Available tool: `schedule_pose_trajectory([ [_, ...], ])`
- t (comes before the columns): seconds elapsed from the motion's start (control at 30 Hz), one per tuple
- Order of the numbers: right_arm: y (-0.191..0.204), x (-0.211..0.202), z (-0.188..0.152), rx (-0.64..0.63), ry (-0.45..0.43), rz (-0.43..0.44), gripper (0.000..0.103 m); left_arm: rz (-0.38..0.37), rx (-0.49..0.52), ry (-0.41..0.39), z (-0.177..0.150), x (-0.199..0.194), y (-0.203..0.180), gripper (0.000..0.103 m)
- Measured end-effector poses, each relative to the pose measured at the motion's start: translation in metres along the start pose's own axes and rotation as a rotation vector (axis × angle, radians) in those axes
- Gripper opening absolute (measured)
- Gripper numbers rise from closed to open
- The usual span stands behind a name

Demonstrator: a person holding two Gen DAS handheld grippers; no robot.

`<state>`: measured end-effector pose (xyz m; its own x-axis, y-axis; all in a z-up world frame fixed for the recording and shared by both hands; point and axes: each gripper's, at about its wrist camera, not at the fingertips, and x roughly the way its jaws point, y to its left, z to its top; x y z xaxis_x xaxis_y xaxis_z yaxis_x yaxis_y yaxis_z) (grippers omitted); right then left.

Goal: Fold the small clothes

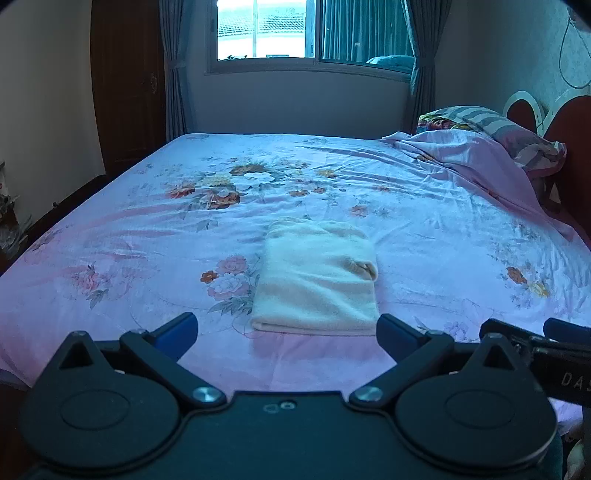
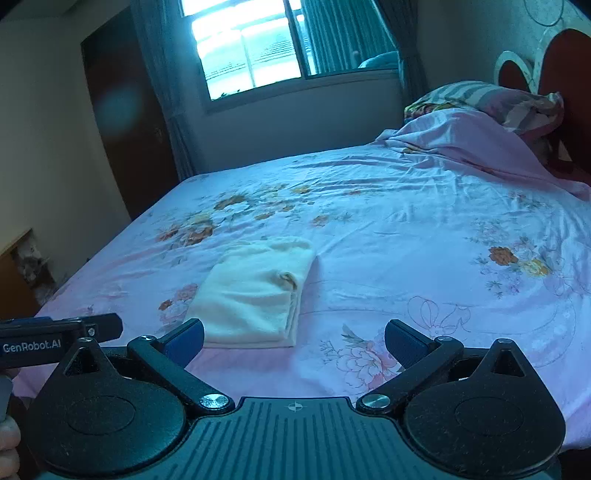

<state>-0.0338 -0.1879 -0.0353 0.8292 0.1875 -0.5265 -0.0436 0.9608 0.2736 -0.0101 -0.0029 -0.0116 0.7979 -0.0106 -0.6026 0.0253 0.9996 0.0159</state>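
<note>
A cream-white small garment (image 1: 317,275) lies folded into a neat rectangle on the floral bed sheet (image 1: 147,236). It also shows in the right wrist view (image 2: 258,291). My left gripper (image 1: 286,332) is open and empty, just in front of the garment's near edge, not touching it. My right gripper (image 2: 293,338) is open and empty, near the garment's right front corner, apart from it. The right gripper's side shows at the right edge of the left wrist view (image 1: 535,341); the left gripper's side shows at the left of the right wrist view (image 2: 59,332).
A bunched pink quilt (image 1: 461,155) and striped pillows (image 1: 491,122) lie at the bed's far right by a red headboard (image 1: 569,122). A window (image 1: 266,29) with curtains is on the far wall. A dark wooden door (image 1: 125,85) stands left of the bed.
</note>
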Motion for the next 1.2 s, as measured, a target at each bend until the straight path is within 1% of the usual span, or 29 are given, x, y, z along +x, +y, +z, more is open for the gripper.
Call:
schedule_pose_trajectory([
  [0.2,-0.004,-0.005,0.003,-0.021,-0.034,-0.013,0.103,0.005,-0.005,0.000,-0.001,0.000,-0.004,0.101],
  [0.43,-0.011,-0.005,0.005,0.016,-0.023,0.011,0.103,0.002,-0.009,0.004,-0.002,0.001,-0.003,0.101],
  [0.7,-0.007,-0.012,0.009,-0.004,-0.055,0.004,0.103,0.002,-0.015,0.000,-0.001,0.001,0.000,0.101],
  [1.07,-0.010,-0.010,0.009,0.004,-0.051,0.006,0.103,0.005,-0.004,-0.007,0.000,-0.001,-0.002,0.101],
  [1.2,-0.011,-0.013,0.010,0.004,-0.064,0.006,0.103,0.005,-0.003,-0.009,0.001,-0.002,-0.003,0.101],
])
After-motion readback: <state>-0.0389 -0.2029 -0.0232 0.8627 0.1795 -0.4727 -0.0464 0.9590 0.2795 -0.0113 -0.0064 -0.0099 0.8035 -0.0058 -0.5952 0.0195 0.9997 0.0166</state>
